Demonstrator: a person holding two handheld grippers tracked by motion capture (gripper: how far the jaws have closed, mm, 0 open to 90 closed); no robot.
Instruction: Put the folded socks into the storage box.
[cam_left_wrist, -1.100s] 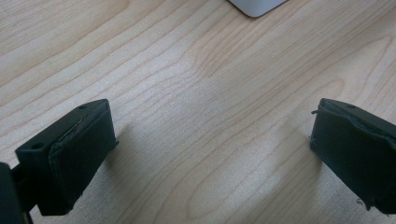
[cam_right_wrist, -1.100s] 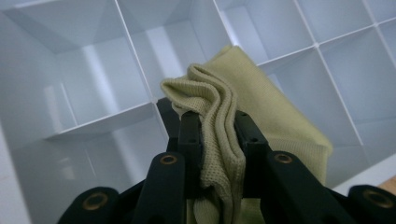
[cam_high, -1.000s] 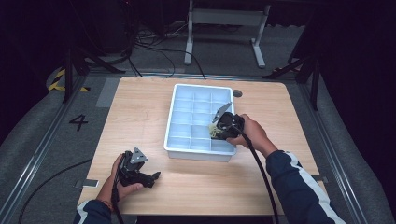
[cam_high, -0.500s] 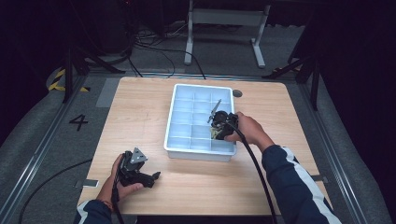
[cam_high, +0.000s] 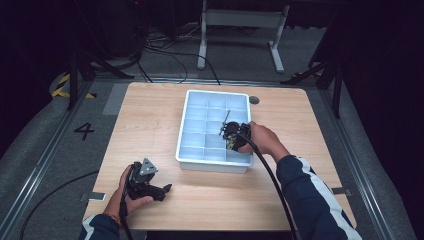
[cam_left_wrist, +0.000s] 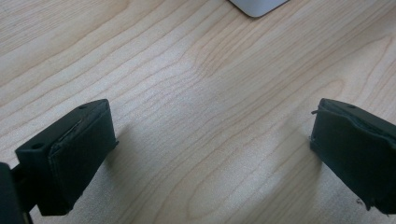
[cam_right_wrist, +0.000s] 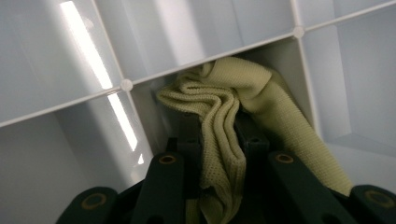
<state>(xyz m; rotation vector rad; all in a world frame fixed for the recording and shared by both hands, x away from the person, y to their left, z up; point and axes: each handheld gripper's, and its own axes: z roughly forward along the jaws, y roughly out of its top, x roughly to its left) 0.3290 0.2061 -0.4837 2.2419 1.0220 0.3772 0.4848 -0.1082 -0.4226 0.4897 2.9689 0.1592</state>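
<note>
A pale blue divided tray (cam_high: 189, 131) stands in the middle of the wooden table. My right gripper (cam_high: 229, 138) reaches down into one of its right-hand compartments. In the right gripper view its jaws are shut on a pale yellow knitted cloth (cam_right_wrist: 223, 126), which bunches up against a white divider (cam_right_wrist: 187, 70). My left gripper (cam_high: 161, 189) rests on the table near the front left, held in a hand. Its jaws stand wide apart, with a left pad (cam_left_wrist: 74, 154) and a right pad (cam_left_wrist: 357, 149) over bare wood.
A small dark round hole (cam_high: 254, 100) marks the table behind the tray's right corner. Black cables trail from both grippers toward the front edge. A grey metal stand (cam_high: 240, 20) and loose cables sit on the floor behind the table. A corner of the tray (cam_left_wrist: 257, 5) shows ahead of the left gripper.
My right gripper has shifted slightly left and deeper into the tray compartment with the cloth. The left gripper has stayed where it was.
</note>
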